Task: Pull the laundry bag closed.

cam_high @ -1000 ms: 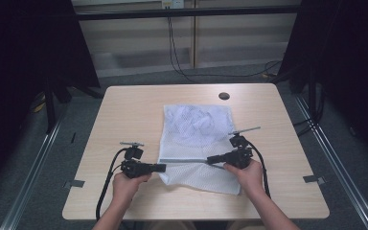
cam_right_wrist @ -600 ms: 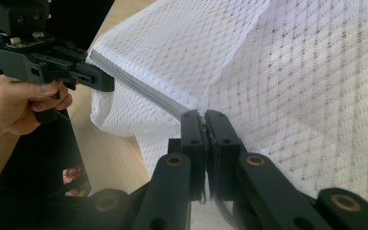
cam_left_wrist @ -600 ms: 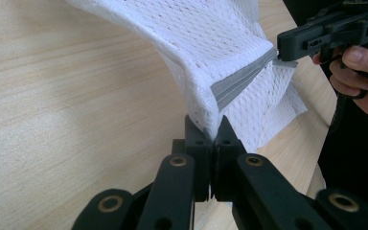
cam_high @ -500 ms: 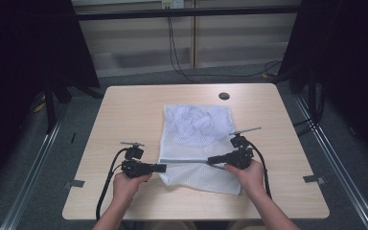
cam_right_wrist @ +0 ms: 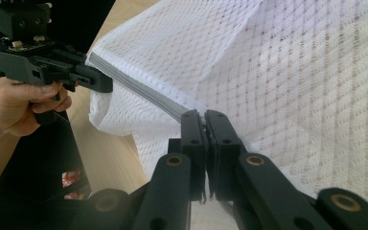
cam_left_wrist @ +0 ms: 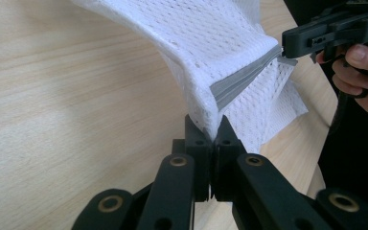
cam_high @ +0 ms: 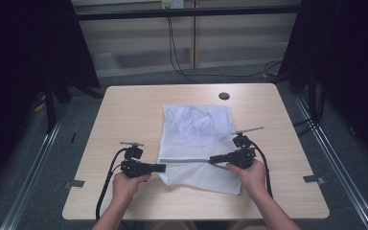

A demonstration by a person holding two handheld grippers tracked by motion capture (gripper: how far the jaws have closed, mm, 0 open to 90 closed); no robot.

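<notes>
Lab: black curtains (cam_high: 24,57), railed table (cam_high: 124,110)

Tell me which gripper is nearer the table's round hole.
Right. The right gripper sits straight below the hole; the left gripper is farther left and nearer the person.

You get even overhead light on the table (cam_high: 124,110), with dark surroundings (nearly black at both sides); up close, the tongs' near links blur and soft shadows stay faint.
</notes>
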